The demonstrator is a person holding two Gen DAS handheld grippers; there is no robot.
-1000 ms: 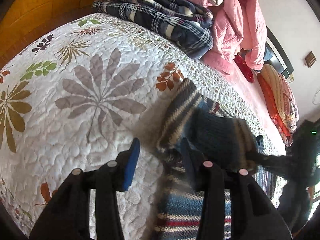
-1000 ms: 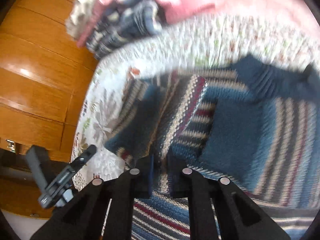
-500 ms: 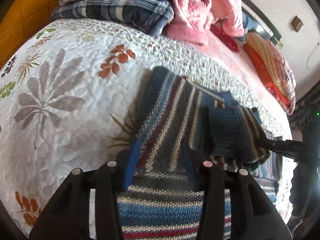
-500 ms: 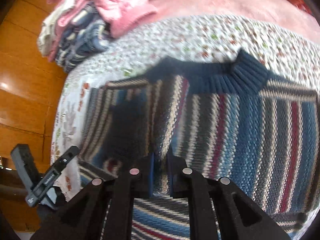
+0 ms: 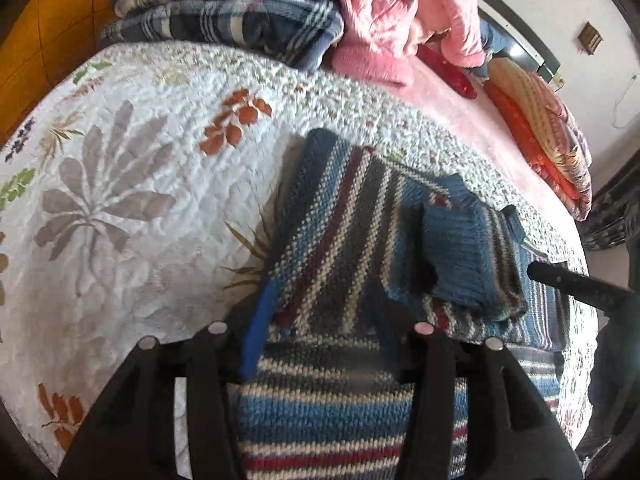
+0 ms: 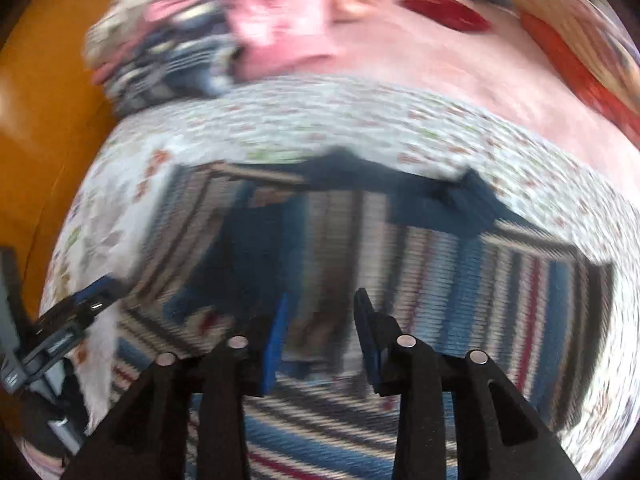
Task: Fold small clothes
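Both tongs stand released over the sweater [image 5: 340,248] — left gripper [image 5: 320,328] and right gripper [image 6: 320,332] grasp nothing. Sweater lies flat on the quilt [image 5: 120,200], its sleeve [image 5: 468,260] folded across. Beyond it, a clothes pile [image 5: 240,12]. Risk — a careless pass could snag that sleeve and undo the fold.

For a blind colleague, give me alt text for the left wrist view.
A blue striped knitted sweater, one sleeve folded across it, lies on a white floral quilted bedspread. The open left gripper hovers over it.
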